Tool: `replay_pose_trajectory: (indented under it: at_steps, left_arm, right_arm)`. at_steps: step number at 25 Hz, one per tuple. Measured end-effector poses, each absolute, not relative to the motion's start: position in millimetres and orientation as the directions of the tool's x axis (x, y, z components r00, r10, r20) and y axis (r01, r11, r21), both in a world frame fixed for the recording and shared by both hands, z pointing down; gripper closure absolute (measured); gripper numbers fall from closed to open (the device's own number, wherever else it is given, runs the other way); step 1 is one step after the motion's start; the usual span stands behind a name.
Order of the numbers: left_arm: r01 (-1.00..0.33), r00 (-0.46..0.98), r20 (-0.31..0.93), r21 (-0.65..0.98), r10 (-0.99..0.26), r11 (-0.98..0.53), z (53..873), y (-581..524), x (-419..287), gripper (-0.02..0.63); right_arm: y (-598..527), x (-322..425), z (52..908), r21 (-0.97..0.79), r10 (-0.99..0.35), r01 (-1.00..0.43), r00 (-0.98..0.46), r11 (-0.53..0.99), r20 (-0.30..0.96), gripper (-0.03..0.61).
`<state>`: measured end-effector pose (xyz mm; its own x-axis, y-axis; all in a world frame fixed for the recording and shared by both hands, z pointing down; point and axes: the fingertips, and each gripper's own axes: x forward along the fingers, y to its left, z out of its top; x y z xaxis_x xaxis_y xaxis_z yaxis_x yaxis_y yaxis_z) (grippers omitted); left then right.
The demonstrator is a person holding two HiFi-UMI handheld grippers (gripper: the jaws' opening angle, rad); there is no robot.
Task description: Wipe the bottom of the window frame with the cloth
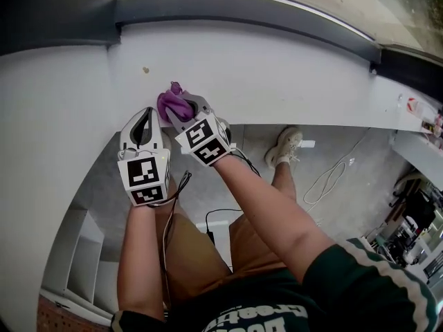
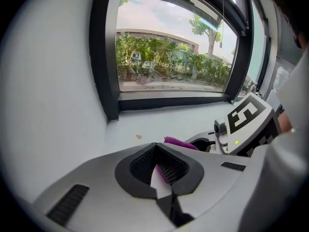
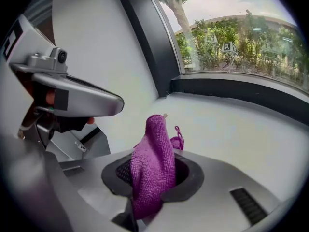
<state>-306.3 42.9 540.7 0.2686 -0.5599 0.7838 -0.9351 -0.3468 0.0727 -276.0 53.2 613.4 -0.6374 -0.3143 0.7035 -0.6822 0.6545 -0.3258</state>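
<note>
A purple cloth [image 1: 172, 104] is bunched on the white sill [image 1: 277, 75], below the dark bottom bar of the window frame [image 1: 242, 9]. My right gripper [image 1: 183, 112] is shut on the cloth, which stands up from between the jaws in the right gripper view [image 3: 157, 139]. Close on its left is my left gripper [image 1: 148, 112], jaws together with nothing held and its tip beside the cloth. In the left gripper view a strip of the cloth [image 2: 179, 142] shows past the tips, next to the right gripper's marker cube [image 2: 248, 120]. The frame bar [image 2: 169, 102] runs across behind.
A small brown speck [image 1: 145, 69] lies on the sill left of the cloth. Small items [image 1: 417, 106] sit at the sill's far right. Below the sill are the person's shoe [image 1: 285, 146], a white cable [image 1: 332, 175] on the floor and shelving [image 1: 76, 254] at lower left.
</note>
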Motion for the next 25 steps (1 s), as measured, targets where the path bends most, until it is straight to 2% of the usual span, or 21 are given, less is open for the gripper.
replay_pose_trajectory:
  at_steps: [15, 25]
  left_arm:
    - [-0.977, 0.159, 0.808, 0.046, -0.567, -0.209, 537.5, 65.6, -367.1, 0.606]
    - [-0.998, 0.049, 0.823, 0.026, -0.567, -0.049, 537.2, 81.3, -395.9, 0.606]
  right_arm:
    - [58.7, -352.8, 608.6, -0.355, -0.198, -0.544, -0.715, 0.76, 0.671, 0.483]
    - [69.5, -391.5, 607.8, -0.383, -0.114, -0.46, -0.745, 0.801, 0.657, 0.483]
